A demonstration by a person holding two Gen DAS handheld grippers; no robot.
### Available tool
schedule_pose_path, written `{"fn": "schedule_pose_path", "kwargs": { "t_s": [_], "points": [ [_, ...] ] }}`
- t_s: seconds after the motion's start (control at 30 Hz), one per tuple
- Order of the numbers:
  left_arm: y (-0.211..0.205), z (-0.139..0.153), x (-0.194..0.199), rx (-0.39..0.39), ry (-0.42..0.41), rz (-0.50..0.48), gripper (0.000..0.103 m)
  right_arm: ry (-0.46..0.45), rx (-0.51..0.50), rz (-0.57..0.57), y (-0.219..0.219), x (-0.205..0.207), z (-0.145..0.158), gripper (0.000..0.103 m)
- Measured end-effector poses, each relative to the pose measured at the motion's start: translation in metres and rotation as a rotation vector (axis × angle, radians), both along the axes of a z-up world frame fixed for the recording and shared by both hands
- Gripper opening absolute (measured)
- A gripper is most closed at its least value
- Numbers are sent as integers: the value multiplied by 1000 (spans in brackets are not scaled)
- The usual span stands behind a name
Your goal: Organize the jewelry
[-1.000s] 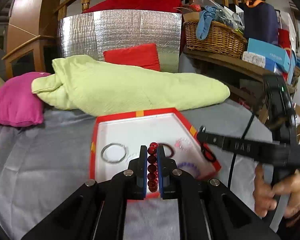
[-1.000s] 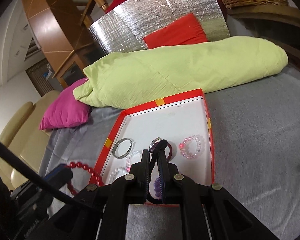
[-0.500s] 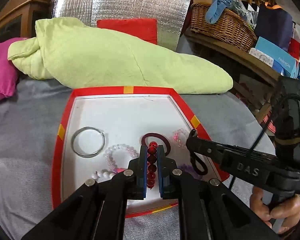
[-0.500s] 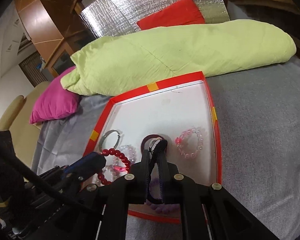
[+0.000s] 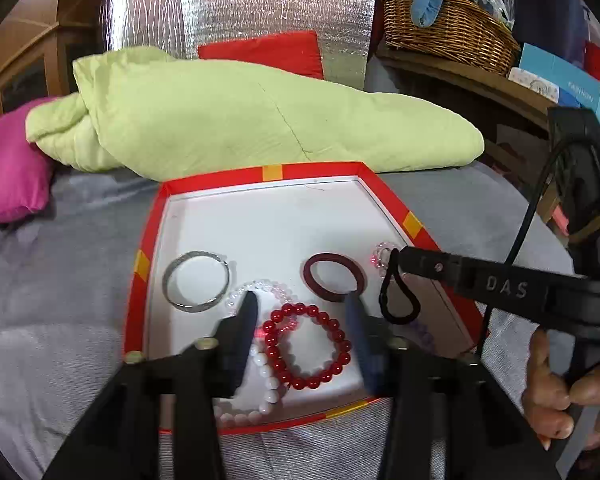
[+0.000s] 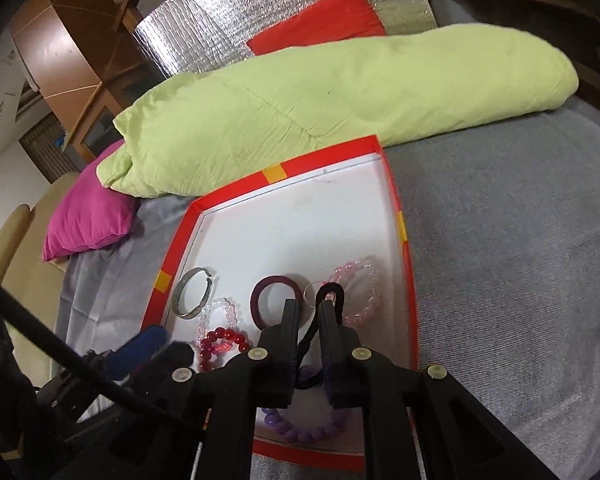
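Over the bed's red tray [image 5: 148, 240], the left gripper [image 5: 300, 300] has released the red bracelet [image 5: 308, 346]; right gripper [image 6: 309, 308] still pinches the black hair tie [image 6: 332, 294].

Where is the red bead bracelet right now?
The red bead bracelet lies flat in the red tray, near its front edge, between the open left gripper jaws, beside the white bead bracelet.

right gripper [image 6: 311, 303] apparently pinching black hair tie [image 6: 332, 294]
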State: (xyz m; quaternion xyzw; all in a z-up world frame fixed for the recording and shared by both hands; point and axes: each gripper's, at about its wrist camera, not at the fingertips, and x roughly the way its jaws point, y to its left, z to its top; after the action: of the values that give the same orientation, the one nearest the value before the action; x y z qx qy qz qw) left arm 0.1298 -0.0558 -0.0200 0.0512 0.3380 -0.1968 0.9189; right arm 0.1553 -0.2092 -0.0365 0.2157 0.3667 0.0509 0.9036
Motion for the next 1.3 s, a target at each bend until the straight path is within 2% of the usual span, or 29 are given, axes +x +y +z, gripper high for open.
{"fn": "schedule_pose_path", "kwargs": {
  "t_s": [0.1,0.13,0.23,0.37,0.53,0.7,0.77,0.97,1.17,1.3],
  "points": [
    [0,2,-4,19,-17,7,60,-9,5,-2,-1,-5,5,15],
    [1,3,-6,25,-25,16,65,-13,-3,-6,-1,-8,7,20],
    [4,6,-9,44,-38,39,68,-23,-37,-18,0,-17,15,31],
    [10,11,-16,77,-62,87,76,-17,-62,-20,1,-29,20,50],
    [24,17,-23,116,-94,173,79,-19,-153,-14,9,-48,27,52],
    [40,22,-33,172,-97,343,82,-50,-253,-22,17,-70,36,55],
    [44,25,-41,187,-117,368,82,-67,-283,-28,21,-83,39,58],
    [55,39,-80,180,-161,390,82,-105,-409,-40,33,-120,46,61],
    [66,39,-119,189,-176,399,82,-146,-416,-58,37,-157,54,68],
    [77,35,-129,127,-140,391,82,-153,-432,-64,44,-171,51,70]
  ]
}}
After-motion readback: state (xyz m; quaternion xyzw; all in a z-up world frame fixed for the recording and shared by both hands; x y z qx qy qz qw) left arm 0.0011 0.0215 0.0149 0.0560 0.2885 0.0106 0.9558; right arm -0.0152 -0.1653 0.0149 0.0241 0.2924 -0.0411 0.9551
